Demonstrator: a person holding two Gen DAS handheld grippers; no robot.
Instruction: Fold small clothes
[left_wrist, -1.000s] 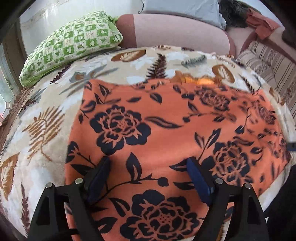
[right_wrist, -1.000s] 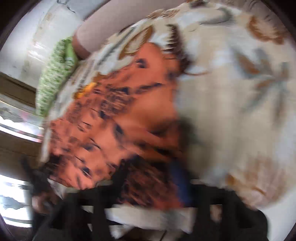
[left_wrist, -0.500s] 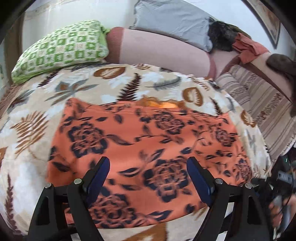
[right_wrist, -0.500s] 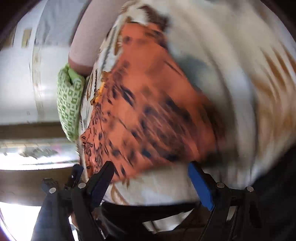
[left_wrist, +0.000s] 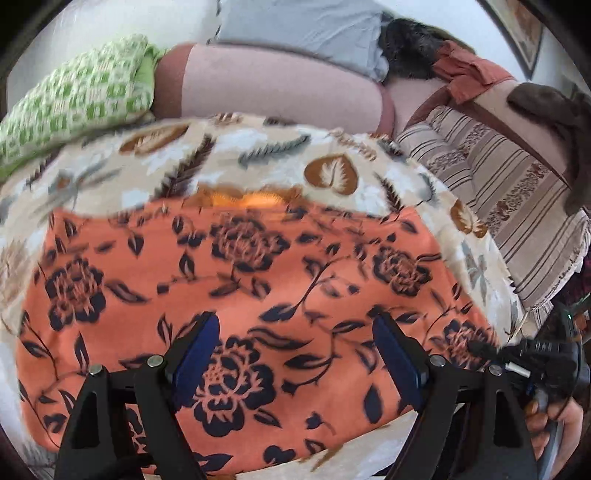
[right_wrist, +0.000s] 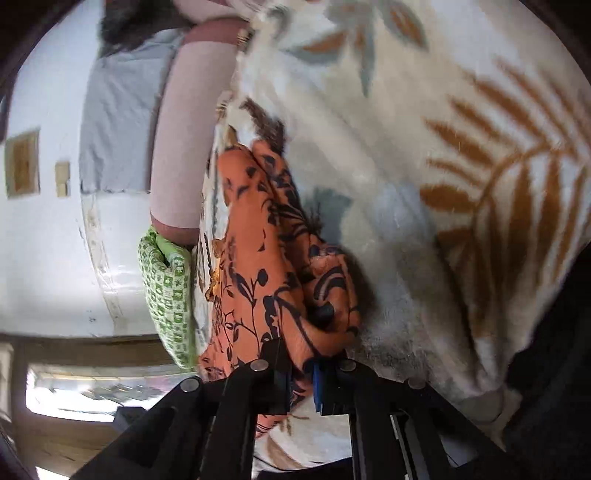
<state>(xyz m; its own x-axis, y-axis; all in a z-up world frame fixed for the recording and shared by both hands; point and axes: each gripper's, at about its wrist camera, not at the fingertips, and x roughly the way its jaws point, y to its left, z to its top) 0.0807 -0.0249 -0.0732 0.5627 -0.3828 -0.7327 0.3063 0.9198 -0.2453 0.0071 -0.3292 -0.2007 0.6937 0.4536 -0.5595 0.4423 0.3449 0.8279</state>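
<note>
An orange garment (left_wrist: 258, 280) with dark blue flowers lies spread flat on a cream leaf-print blanket (left_wrist: 258, 155). My left gripper (left_wrist: 295, 332) hovers over its near half, open and empty, blue pads wide apart. My right gripper (right_wrist: 301, 373) is shut on the garment's edge (right_wrist: 266, 258), which bunches up from the jaws. The right gripper also shows at the garment's right corner in the left wrist view (left_wrist: 535, 350), held by a hand.
A green checked pillow (left_wrist: 74, 96) lies at the back left. A pink sofa back (left_wrist: 277, 88) with grey cloth (left_wrist: 303, 29) runs behind. A striped cushion (left_wrist: 509, 192) sits at the right. The blanket (right_wrist: 443, 147) spreads right of the garment.
The right gripper has closed on the garment's edge; half a second ago it was open. The left gripper has pulled back and tilted up, still open.
</note>
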